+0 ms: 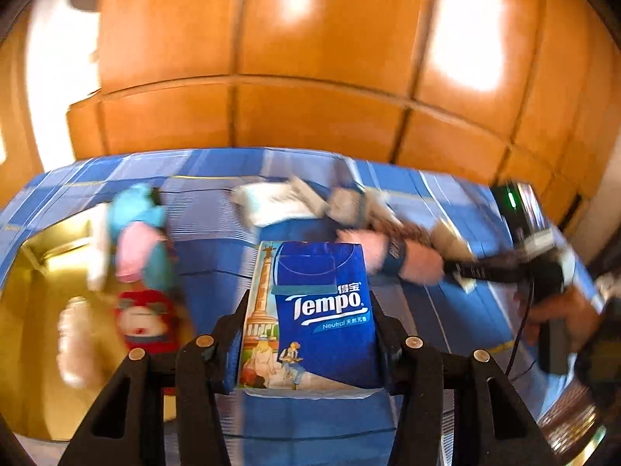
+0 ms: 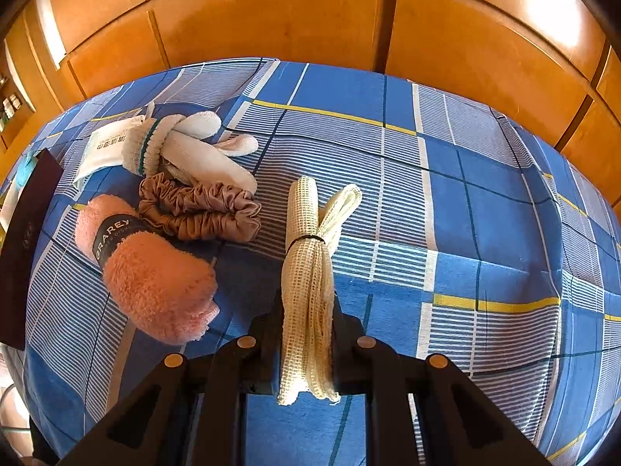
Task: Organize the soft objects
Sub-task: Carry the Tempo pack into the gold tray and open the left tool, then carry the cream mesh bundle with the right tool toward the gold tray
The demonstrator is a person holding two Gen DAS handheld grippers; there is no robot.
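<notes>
Tempo tissue pack point(image 1: 322, 314) sits clamped between the fingers of the left gripper point(image 1: 310, 334), above the blue checked cloth point(image 1: 217, 256). At 9 o'clock of it lies a red plush toy point(image 1: 143, 320). The right gripper point(image 2: 306, 326) pinches a cream mesh bundle point(image 2: 308, 272); the pink towel roll point(image 2: 143, 264) lies at its 9 o'clock.

Blue plaid tablecloth point(image 2: 485, 209), on it pink towel roll point(image 2: 155, 272), brown scrunchie point(image 2: 202, 213), white gloves point(image 2: 194, 143)
</notes>
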